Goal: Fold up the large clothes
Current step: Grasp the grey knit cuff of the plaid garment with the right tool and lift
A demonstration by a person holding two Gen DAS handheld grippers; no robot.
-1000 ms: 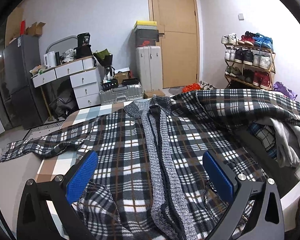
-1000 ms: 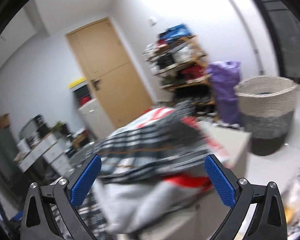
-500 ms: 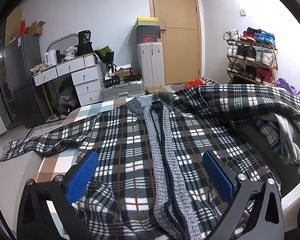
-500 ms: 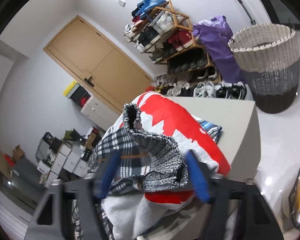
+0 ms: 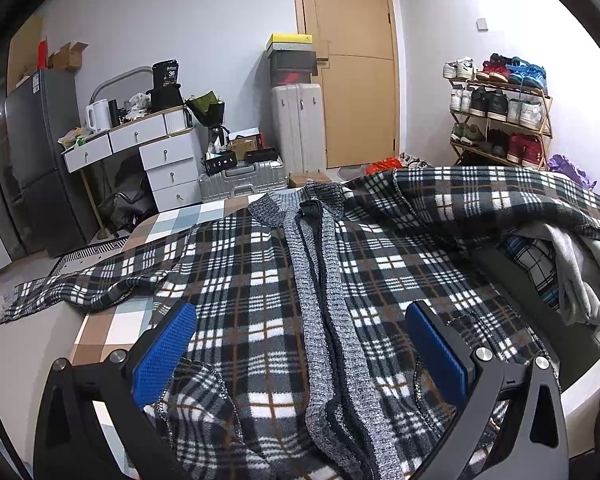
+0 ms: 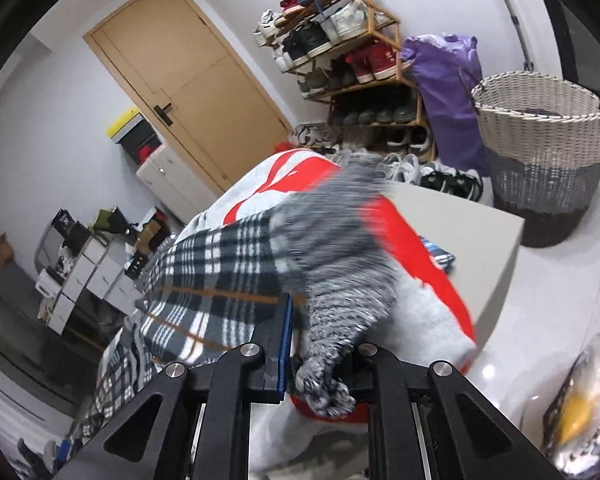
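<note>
Behind the work surface a wooden door [image 5: 352, 64], a shoe rack [image 5: 500, 112] and white drawers [image 5: 168, 152] are seen. Across a checked table [image 5: 100, 324] a plaid jacket [image 5: 240, 280] is spread, its long axis running away from the left camera, collar at the far end, grey knit placket [image 5: 324, 300] down the middle. One sleeve is trailed off the left edge; bare checked surface is left there. The left gripper [image 5: 300, 348] is held wide open above the hem, grasping nothing. The right gripper [image 6: 316, 356] is clamped on the jacket's knit cuff [image 6: 332, 280], over a red-and-grey garment [image 6: 416, 272].
</note>
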